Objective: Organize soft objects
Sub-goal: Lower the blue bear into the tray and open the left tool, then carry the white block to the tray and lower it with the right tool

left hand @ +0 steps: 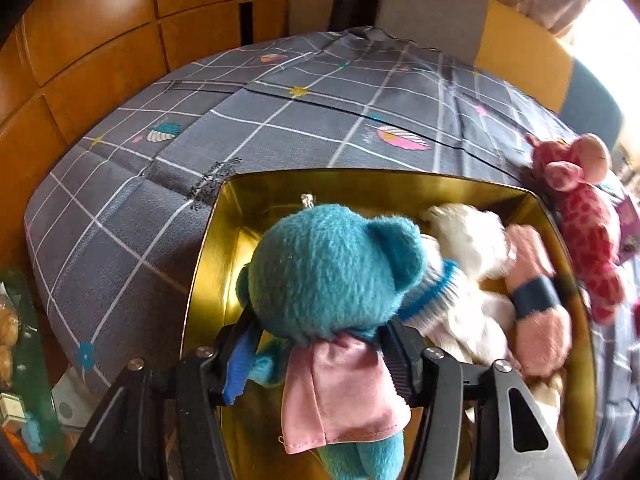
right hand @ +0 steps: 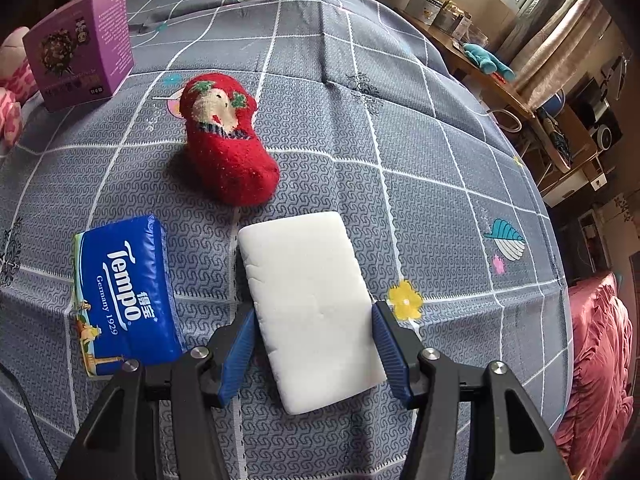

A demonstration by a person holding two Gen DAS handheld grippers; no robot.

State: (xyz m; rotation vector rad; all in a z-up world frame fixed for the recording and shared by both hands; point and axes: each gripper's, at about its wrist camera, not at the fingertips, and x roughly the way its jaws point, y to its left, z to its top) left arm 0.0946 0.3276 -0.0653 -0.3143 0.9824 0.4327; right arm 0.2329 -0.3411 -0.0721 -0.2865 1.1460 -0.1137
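Observation:
In the left wrist view my left gripper [left hand: 320, 360] is shut on a blue teddy bear [left hand: 332, 276] with a pink cape, its pads against the bear's sides. The bear hangs over the near left part of a gold box [left hand: 208, 264]. Inside the box lie a white plush toy [left hand: 472, 240] and a pink plush [left hand: 536, 300] with a dark band. In the right wrist view my right gripper [right hand: 314, 344] is shut on a white sponge block [right hand: 312, 304] that lies on the bedspread, a pad touching each long side. A red knitted sock toy [right hand: 228, 144] lies beyond the sponge.
A pink spotted giraffe plush [left hand: 580, 216] lies against the box's right rim on the grey checked bedspread [left hand: 280, 120]. A blue Tempo tissue pack [right hand: 124, 292] lies left of the sponge. A purple carton [right hand: 80, 48] stands at the far left. A wooden desk [right hand: 500, 80] flanks the bed.

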